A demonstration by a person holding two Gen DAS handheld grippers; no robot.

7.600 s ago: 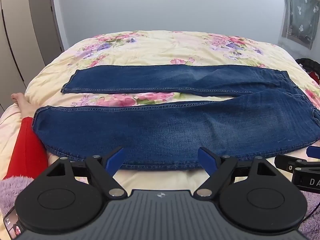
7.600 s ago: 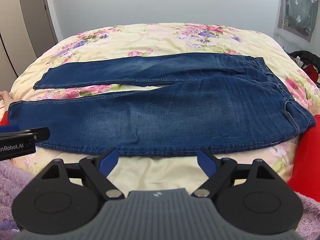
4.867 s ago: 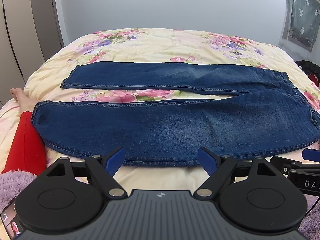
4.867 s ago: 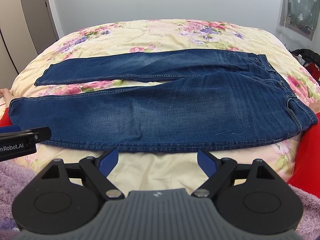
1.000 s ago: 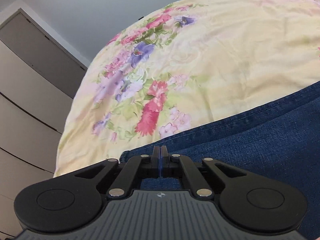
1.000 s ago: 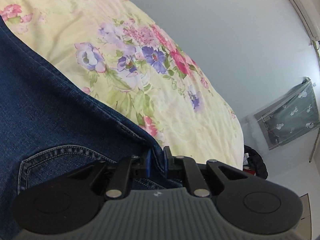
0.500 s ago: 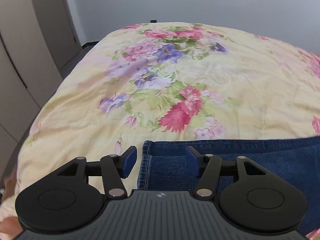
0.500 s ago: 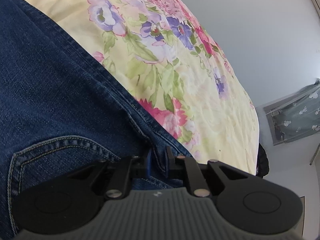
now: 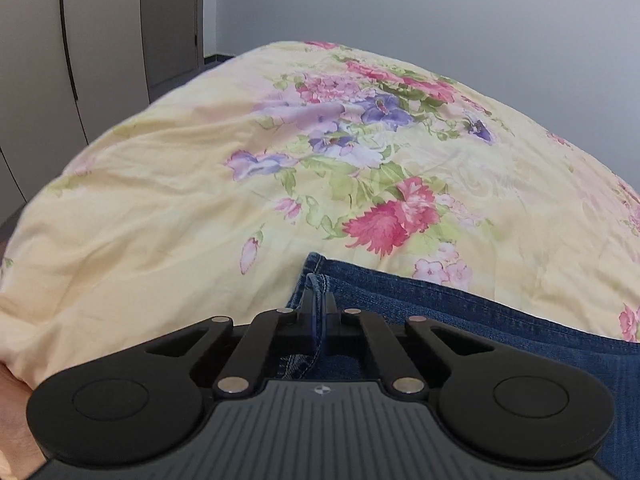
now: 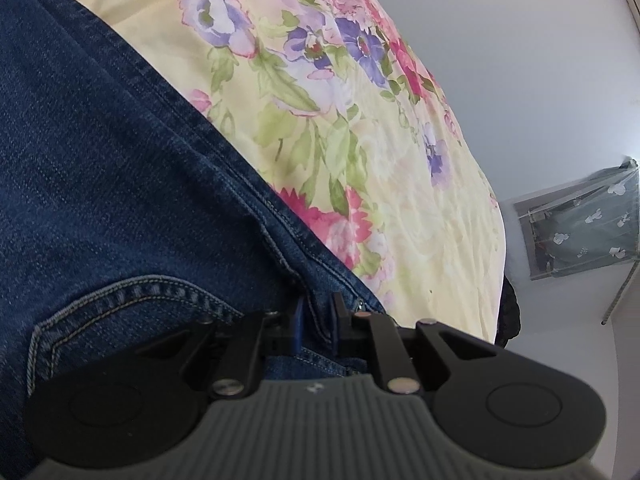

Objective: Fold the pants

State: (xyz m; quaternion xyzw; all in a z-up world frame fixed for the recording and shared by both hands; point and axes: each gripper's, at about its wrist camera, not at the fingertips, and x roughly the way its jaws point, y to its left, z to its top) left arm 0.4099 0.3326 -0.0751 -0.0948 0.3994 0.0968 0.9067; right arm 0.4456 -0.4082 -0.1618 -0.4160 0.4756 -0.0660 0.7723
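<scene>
Dark blue jeans (image 9: 480,320) lie on a floral bed. In the left wrist view my left gripper (image 9: 319,304) is at the leg's end, its jaws closing on the stitched hem (image 9: 316,278), which stands pinched between the blue pads. In the right wrist view the jeans (image 10: 120,180) fill the left side, with a back pocket (image 10: 140,288) near the gripper. There my right gripper (image 10: 318,308) is shut on the waistband edge (image 10: 280,216). Most of the pants are out of both views.
A cream duvet with pink and purple flowers (image 9: 200,200) spreads beyond the jeans. Wardrobe doors (image 9: 100,40) stand at the far left. A grey patterned cloth (image 10: 580,232) hangs on the wall at right, and a dark object (image 10: 508,312) sits by the bed's edge.
Half a second ago my left gripper stood open around the leg's hem corner; now it is shut on that hem. My right gripper keeps its pinch on the waistband and has sunk slightly.
</scene>
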